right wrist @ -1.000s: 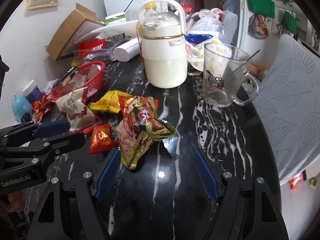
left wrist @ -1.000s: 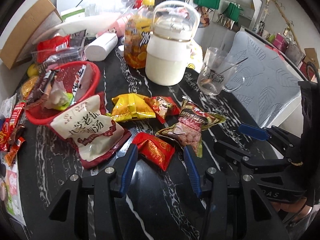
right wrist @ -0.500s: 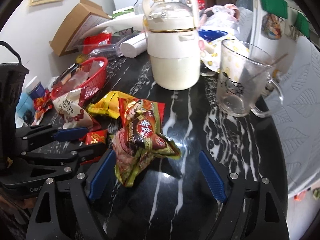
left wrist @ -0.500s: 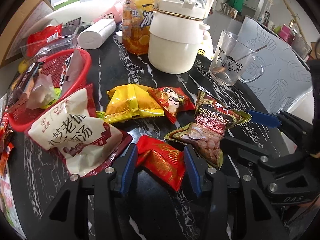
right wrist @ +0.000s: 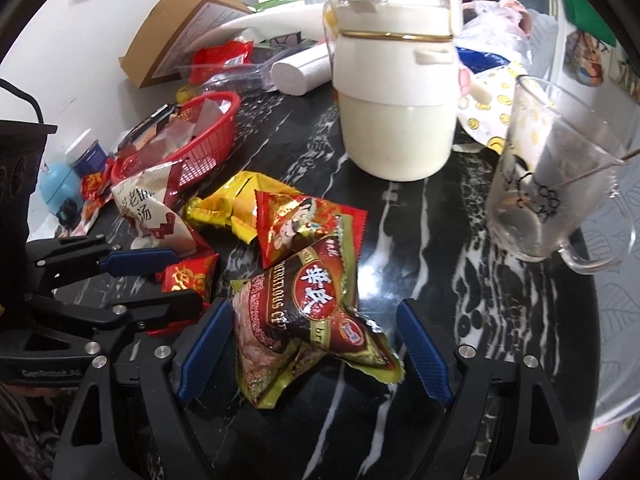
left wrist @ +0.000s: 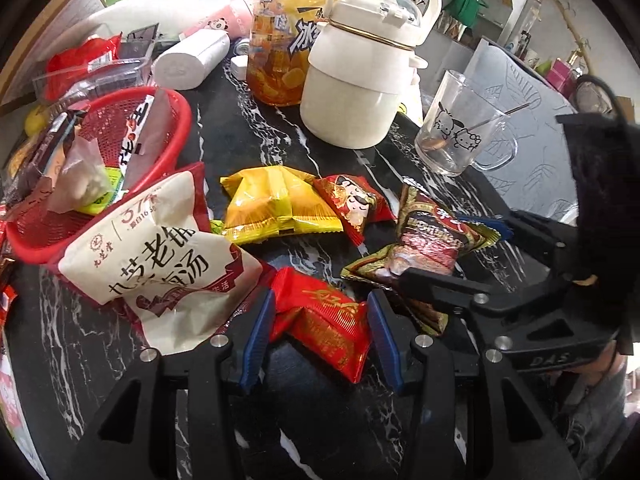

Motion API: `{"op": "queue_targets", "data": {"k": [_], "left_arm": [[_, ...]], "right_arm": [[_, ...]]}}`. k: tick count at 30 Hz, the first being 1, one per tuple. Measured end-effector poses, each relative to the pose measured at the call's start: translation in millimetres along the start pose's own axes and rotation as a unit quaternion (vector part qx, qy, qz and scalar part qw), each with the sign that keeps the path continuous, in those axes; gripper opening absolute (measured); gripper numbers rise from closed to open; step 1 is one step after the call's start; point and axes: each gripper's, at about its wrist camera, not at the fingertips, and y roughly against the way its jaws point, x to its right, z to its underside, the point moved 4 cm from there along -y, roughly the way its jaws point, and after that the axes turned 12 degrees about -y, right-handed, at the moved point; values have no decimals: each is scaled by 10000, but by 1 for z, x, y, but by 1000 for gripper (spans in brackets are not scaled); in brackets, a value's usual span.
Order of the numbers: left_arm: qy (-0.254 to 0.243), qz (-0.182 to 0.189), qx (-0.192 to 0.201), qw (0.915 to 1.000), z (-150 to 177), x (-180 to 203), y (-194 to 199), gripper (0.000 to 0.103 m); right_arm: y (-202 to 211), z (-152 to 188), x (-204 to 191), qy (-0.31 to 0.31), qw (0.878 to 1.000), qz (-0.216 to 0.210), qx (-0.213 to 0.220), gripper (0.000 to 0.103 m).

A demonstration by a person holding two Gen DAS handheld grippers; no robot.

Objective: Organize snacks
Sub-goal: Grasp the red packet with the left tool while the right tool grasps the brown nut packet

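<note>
Change since a moment ago: both hand-held grippers have come in lower and closer over the loose snacks; the small red foil snack packet (left wrist: 324,326) that lay just ahead of the left hand-held gripper (left wrist: 322,338) now sits between its blue pads, and the brown and green foil snack bag (right wrist: 308,316) now lies between the fingers of the right hand-held gripper (right wrist: 316,350).
Left hand-held gripper: jaws narrow, pads right at the packet's sides; I cannot tell whether they press on it.
Right hand-held gripper: jaws wide and closing, the bag between them, a clear gap at the right pad.
Other snacks: a yellow foil packet (left wrist: 276,204) and a red packet with a cartoon figure (left wrist: 354,206) lie just behind; a white and dark red pouch (left wrist: 160,256) leans against the red plastic mesh basket (left wrist: 178,120), which holds wrappers.
Tabletop: black marble with white veins (right wrist: 460,280).
Crowding: a cream kettle with a clear lid (right wrist: 396,100) and a clear glass mug with cartoon prints (right wrist: 552,184) stand behind the snacks.
Open room: bare tabletop right of the brown bag, running to the rounded edge by the mug.
</note>
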Motion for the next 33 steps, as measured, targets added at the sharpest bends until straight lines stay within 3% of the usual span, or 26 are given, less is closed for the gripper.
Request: {"op": "queue_targets", "data": {"k": [3, 10, 13, 19, 20, 23, 33], "left_arm": [[-46, 114, -35, 9999, 0, 1, -1, 47], [-97, 97, -195, 9997, -2, 0, -10, 50], [-139, 15, -342, 9993, -2, 0, -19, 62], [-197, 56, -316, 9993, 1, 6, -24, 64], [-203, 74, -281, 9994, 2, 8, -23, 63], [-232, 209, -217, 9993, 6, 14, -19, 40], [-387, 208, -37, 9990, 17, 30, -3, 35]], "right_arm": [[-3, 2, -4, 11, 9999, -131, -38, 71], [-4, 7, -4, -54, 9998, -196, -21, 58], [0, 10, 1, -143, 9996, -226, -12, 57], [8, 17, 7, -244, 9996, -149, 22, 55], [9, 18, 7, -255, 9996, -141, 24, 55], [13, 24, 7, -297, 9995, -125, 26, 55], [28, 46, 5, -494, 9987, -116, 65, 54]]}}
